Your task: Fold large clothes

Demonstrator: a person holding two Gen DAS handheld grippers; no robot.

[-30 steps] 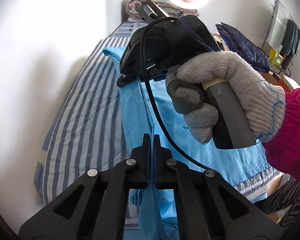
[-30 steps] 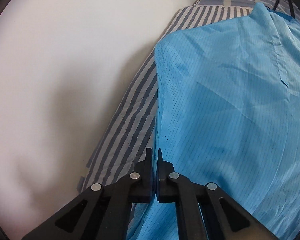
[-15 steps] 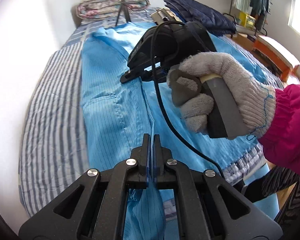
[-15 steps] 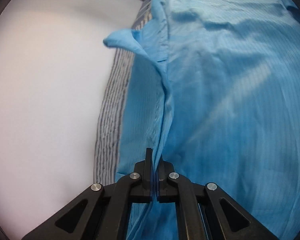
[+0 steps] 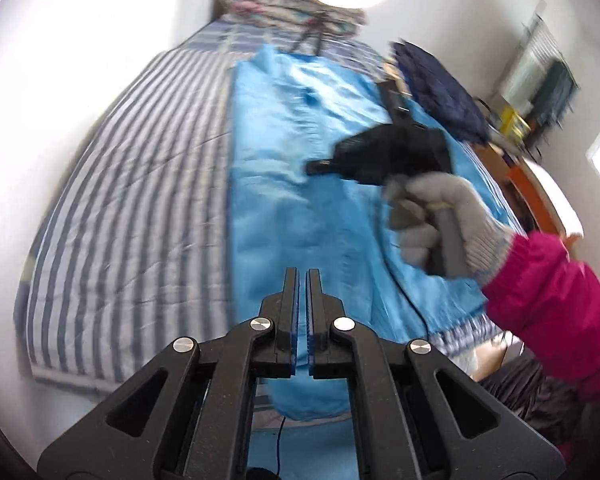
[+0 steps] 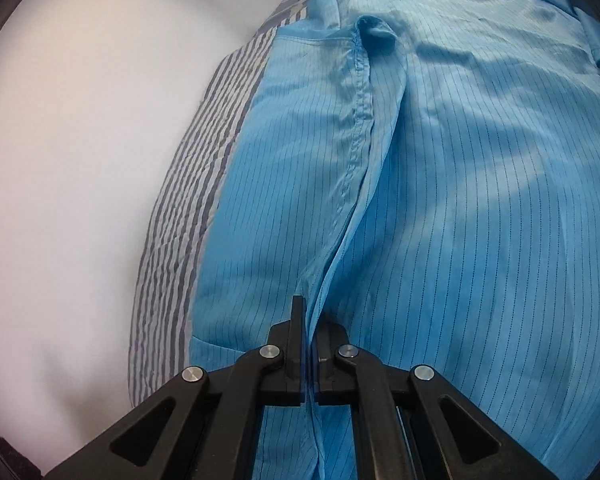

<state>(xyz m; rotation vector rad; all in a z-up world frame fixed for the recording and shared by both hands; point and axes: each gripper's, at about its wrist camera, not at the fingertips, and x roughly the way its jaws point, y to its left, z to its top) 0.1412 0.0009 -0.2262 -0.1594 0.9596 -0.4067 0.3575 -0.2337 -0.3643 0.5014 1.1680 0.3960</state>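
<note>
Each gripper (image 5: 302,280) consists of black angular linkage arms with silver round-head screws and blue pad faces. The hand (image 5: 440,224) at right of the frame wears a grey knit glove, with a magenta sleeve (image 5: 556,316) behind it.

Left view all motion-blurred; garment (image 5: 300,216) hem hidden behind the left gripper (image 5: 302,276), shelf clutter (image 5: 540,92) too smeared to make out.
</note>
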